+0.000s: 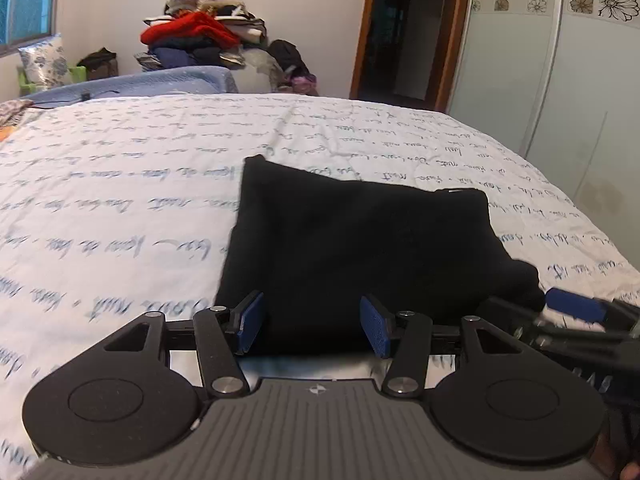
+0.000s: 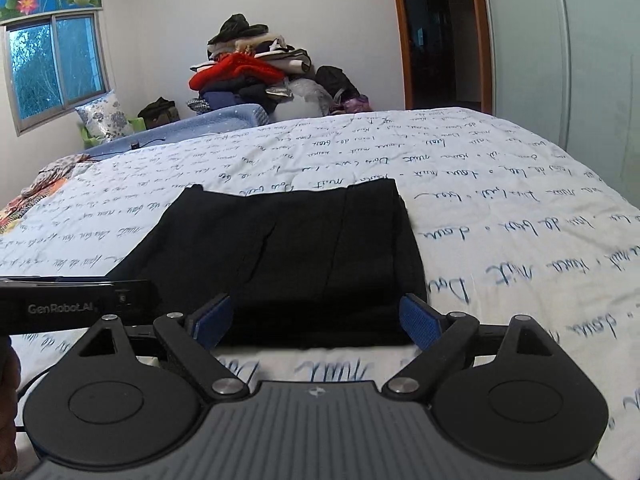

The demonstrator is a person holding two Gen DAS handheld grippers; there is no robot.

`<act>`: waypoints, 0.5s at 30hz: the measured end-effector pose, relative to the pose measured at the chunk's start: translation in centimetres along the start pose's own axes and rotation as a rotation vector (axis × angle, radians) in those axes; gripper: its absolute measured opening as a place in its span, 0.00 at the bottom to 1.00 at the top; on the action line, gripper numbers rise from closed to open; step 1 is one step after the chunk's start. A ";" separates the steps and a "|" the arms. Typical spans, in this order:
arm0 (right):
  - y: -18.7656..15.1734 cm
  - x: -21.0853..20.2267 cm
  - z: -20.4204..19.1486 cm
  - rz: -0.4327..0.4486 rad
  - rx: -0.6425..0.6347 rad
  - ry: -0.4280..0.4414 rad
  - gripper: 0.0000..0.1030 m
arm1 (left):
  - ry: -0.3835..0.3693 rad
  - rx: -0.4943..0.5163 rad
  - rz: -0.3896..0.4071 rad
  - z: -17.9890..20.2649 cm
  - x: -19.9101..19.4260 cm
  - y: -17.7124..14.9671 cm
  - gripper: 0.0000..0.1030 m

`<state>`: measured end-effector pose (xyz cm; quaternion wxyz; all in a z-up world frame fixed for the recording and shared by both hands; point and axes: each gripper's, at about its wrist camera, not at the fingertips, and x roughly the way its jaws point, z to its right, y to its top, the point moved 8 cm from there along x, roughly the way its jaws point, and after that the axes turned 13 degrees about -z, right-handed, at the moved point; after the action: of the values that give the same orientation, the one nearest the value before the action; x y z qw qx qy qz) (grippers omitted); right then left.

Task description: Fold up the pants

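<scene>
Left gripper (image 1: 312, 326): nearest the lens at 6 o'clock in the left wrist view, jaws spread, nothing between the blue pads (image 1: 252, 322); it sits just at the near edge of the pants.
Right gripper (image 2: 318, 326): likewise at 6 o'clock in its own view, jaws spread wide and empty, pads framing the near hem; from the left wrist view it shows at 4 o'clock, blurred.
Pants (image 2: 288, 248): one black pair, lying flat on the bedspread as a compact rectangle, at centre running toward 12 o'clock; lengthwise creases suggest layers already stacked.
Bedspread (image 2: 500, 208): one, white with blue script, beneath everything.
Step in hand: my judgement is a late fold, or the finish; both tools are at the near edge, neither gripping.
Next move calls for: if another fold is wanted, each gripper closing on a near corner, lifting together and carrying the edge toward 12 o'clock, level so the layers do not slip.
Further off: one patterned cloth (image 2: 52, 176) at 9 o'clock; one blue bench or sofa (image 2: 224, 120) past the bed.
Farthest: one heap of clothes (image 2: 256, 76) at 12 o'clock, one window (image 2: 56, 68) at 10 o'clock, one doorway (image 2: 440, 36) at 1 o'clock.
Count: two grippers, one pair of pants.
</scene>
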<state>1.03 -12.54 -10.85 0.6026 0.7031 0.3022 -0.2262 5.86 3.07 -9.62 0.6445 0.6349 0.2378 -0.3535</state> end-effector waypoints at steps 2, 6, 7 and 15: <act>-0.1 -1.0 -0.2 0.025 0.008 0.015 0.88 | 0.007 -0.009 -0.001 -0.3 -0.8 -1.0 0.62; 1.6 -1.7 -1.5 0.069 -0.040 0.062 0.88 | 0.028 -0.046 -0.038 -1.2 -1.2 -2.8 0.62; 2.3 -1.6 -1.8 0.082 -0.053 0.061 0.89 | 0.030 -0.052 -0.040 -1.3 -1.5 -3.2 0.62; 1.3 3.6 -3.0 -0.090 -0.172 0.018 0.97 | 0.054 -0.030 -0.033 -1.5 -3.2 -5.1 0.63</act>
<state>4.38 -9.20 -11.88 0.6472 0.6365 0.3572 -0.2200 0.15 5.31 -10.64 0.6414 0.6303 0.2712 -0.3432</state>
